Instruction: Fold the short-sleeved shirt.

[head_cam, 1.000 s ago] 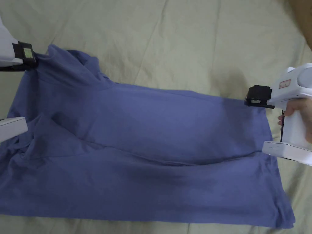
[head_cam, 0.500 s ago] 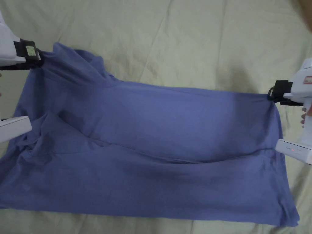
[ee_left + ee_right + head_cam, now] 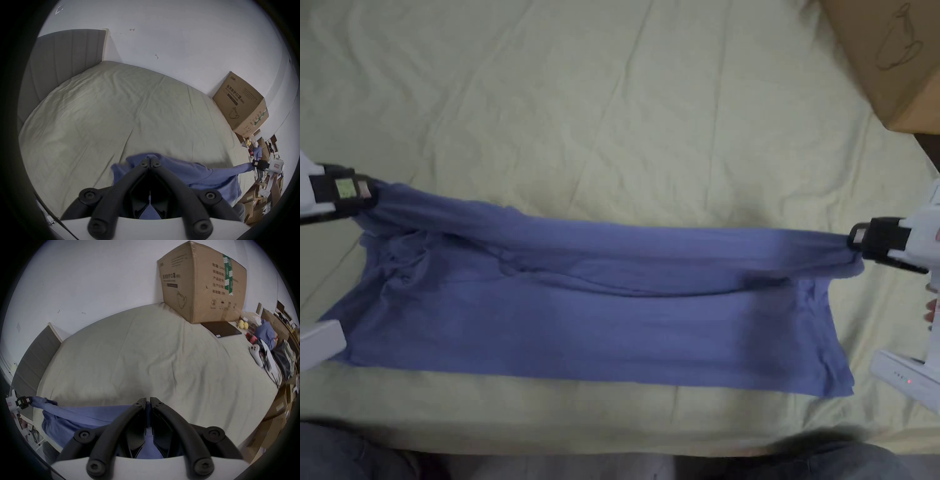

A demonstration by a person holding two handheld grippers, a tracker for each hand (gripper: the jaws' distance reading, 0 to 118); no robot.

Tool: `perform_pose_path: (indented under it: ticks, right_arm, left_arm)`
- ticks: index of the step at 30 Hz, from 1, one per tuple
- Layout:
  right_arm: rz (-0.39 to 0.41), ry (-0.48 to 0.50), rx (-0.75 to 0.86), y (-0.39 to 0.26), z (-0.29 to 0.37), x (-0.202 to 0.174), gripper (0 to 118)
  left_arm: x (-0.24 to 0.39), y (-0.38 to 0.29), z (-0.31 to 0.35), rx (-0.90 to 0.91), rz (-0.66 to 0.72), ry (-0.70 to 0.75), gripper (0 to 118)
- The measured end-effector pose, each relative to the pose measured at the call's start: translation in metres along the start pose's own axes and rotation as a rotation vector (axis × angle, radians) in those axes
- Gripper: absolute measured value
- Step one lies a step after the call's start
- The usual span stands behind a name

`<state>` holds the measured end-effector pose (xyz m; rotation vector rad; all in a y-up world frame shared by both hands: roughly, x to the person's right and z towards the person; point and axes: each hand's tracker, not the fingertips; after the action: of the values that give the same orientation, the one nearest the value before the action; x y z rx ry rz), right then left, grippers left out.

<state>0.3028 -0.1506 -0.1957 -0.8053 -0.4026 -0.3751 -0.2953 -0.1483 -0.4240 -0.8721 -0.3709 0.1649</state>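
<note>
We see soft blue shirt (image 3: 594, 312) stretched long over wrinkly sheet (image 3: 612, 125); left gripper (image 3: 362, 190), right gripper (image 3: 856, 240) both clamping cloth.

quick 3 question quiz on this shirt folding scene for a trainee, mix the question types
1. True or false: both the left gripper and the right gripper are shut on the blue shirt.
2. Multiple choice: the cardboard box sits at which corner of the head view? A) top right B) bottom left C) top left
3. Fill in: the shirt's upper edge is pulled taut between the grippers, while its lower part lies on the ____.

Key: 1 true; 2 A; 3 bed sheet
</note>
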Motion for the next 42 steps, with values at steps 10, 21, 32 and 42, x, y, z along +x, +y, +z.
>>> perform_pose_path:
  ticks: [10, 21, 32, 42]
  right_arm:
    - [-0.096, -0.037, -0.094, -0.086, 0.0, 0.017, 4]
    - [0.142, -0.188, 0.159, -0.053, 0.086, -0.004, 93]
    - [0.184, -0.09, 0.686, -0.074, 0.172, -0.084, 118]
    - [0.143, -0.02, 0.67, -0.089, 0.161, -0.105, 6]
  left_arm:
    - [-0.032, -0.108, 0.003, -0.143, 0.238, 0.077, 0]
    - [-0.015, -0.067, 0.07, 0.166, 0.117, 0.258, 107]
    - [0.098, -0.06, 0.129, 0.732, -0.31, 0.21, 118]
    - [0.116, -0.087, 0.109, 0.649, -0.341, 0.12, 4]
